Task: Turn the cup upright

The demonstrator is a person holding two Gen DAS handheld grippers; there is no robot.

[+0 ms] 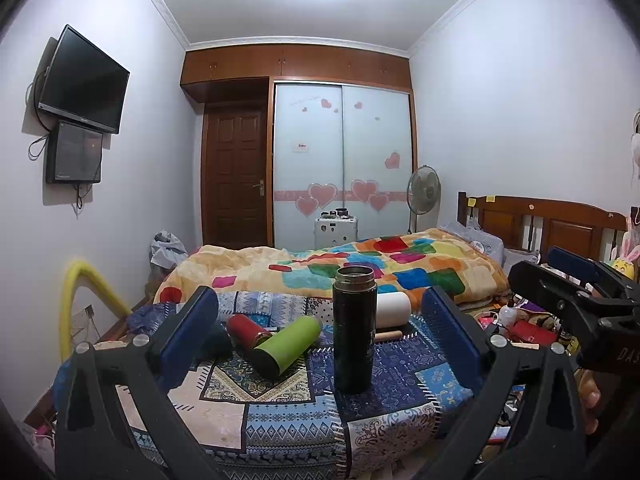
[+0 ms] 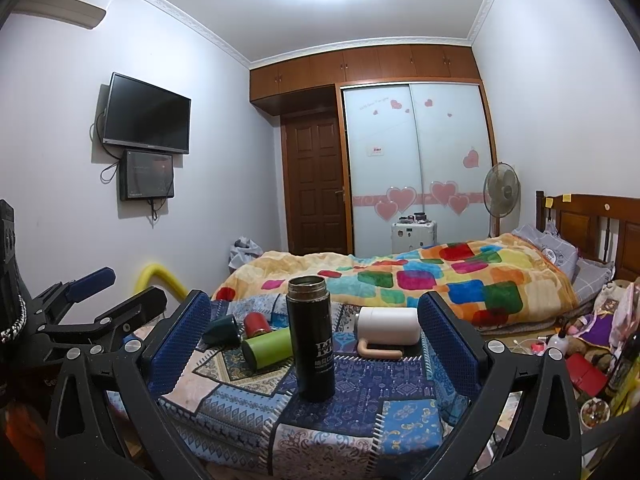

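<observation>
Bed [image 1: 360, 264], wardrobe [image 1: 344, 160], wall television [image 1: 84, 80]

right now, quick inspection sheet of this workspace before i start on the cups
surface: patchwork cloth covers the table, rumpled.
job's things: black flask upright, mouth open; green cup, red cup, dark teal cup and white mug lie on their sides.
clutter: toys and bottles at the right.
grippers: left hand-held gripper open, empty; right hand-held gripper open, empty.
cables: wires hang under the wall TV.
surroundings: bed with colourful blanket, standing fan, wardrobe.
</observation>
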